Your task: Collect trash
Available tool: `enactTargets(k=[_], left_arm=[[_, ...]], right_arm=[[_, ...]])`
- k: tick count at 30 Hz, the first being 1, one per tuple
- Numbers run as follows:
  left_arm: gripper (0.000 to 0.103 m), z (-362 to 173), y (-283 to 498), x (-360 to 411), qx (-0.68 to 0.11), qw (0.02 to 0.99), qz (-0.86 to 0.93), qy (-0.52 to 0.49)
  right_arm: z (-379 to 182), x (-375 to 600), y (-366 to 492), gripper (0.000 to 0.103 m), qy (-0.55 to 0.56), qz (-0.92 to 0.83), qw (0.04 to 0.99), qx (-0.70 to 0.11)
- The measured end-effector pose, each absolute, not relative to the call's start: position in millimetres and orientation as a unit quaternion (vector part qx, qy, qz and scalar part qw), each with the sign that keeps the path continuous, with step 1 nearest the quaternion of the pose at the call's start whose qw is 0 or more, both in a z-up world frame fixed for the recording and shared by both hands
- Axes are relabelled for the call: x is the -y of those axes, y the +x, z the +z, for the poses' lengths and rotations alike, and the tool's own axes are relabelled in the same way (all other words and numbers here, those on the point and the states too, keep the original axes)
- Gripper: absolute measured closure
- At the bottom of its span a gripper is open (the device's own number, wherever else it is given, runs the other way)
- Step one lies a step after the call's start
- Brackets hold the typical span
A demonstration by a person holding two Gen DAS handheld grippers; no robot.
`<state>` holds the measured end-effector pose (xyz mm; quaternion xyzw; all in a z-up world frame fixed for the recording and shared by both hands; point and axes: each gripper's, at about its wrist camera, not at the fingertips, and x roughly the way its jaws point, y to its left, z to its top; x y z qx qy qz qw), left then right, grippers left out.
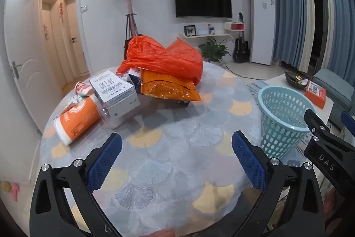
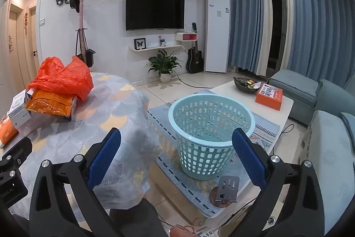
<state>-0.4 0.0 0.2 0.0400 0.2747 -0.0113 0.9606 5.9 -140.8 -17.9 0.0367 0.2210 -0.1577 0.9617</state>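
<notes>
Trash lies at the far side of the round table (image 1: pixel 177 148): a crumpled orange plastic bag (image 1: pixel 164 57) on an orange foil packet (image 1: pixel 168 88), a white carton (image 1: pixel 115 90), an orange paper cup (image 1: pixel 77 121) and a small red-and-white wrapper (image 1: pixel 83 88). My left gripper (image 1: pixel 177 161) hovers open over the near cloth, nothing between its fingers. A light blue perforated basket (image 2: pixel 210 132) stands on the floor rug right of the table. My right gripper (image 2: pixel 177 161) is open above the table's edge and the basket, holding nothing. The orange bag (image 2: pixel 62 77) and foil packet (image 2: pixel 51 103) also show at its left.
A low white coffee table (image 2: pixel 284 108) behind the basket carries a dark bowl (image 2: pixel 246 83) and an orange box (image 2: pixel 269 96). A blue-grey sofa (image 2: pixel 328 117) fills the right. A small metal stand (image 2: pixel 228 188) sits on the rug. A potted plant (image 2: pixel 165 66) and guitar (image 2: pixel 195 59) line the far wall.
</notes>
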Motion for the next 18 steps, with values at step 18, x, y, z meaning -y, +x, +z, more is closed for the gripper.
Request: enactTargets(k=[18], left_arm=[[0.007, 0.9, -0.6, -3.7, -0.276, 0.960, -0.008, 0.040]], right_arm=[[-15.9, 140.5, 8.8, 0.007, 0.033, -0.158, 0.962, -0.219]])
